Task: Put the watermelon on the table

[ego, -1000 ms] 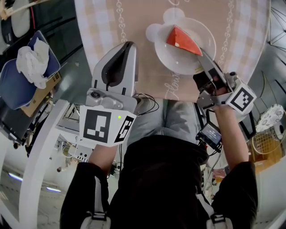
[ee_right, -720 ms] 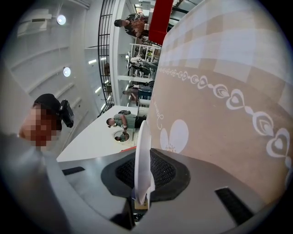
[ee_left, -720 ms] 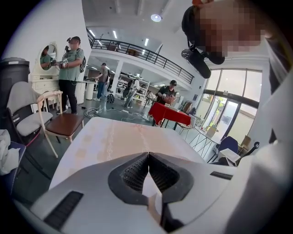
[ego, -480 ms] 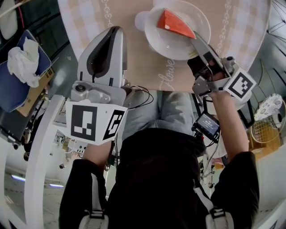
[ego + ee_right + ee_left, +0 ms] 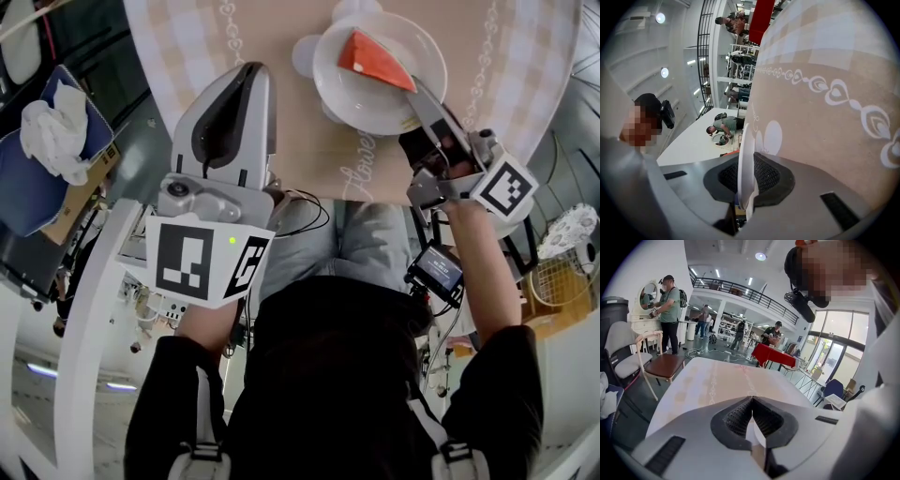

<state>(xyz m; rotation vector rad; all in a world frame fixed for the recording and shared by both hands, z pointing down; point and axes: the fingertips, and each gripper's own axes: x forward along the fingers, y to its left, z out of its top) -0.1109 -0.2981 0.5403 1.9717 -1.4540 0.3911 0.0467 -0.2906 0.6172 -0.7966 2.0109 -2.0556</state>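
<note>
Right tongs (image 5: 415, 92) clenched on plate (image 5: 361, 94) rim, watermelon (image 5: 373, 60) aboard; left tongs (image 5: 246, 73) clenched empty, outstretched over table (image 5: 300, 150).

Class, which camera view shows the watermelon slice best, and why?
The head view: the watermelon lies whole on the plate. The right gripper view shows mainly the plate's rim edge-on; the left gripper view shows none of it.

the round table (image 5: 281, 141) spans the head view from ten to two o'clock. it is covered by a beige cloth (image 5: 525, 66) with a pale checked border and chains of white heart curls. a white plate (image 5: 364, 99) with two round ears lies over the cloth at one o'clock; whether it touches the cloth cannot be told.
</note>
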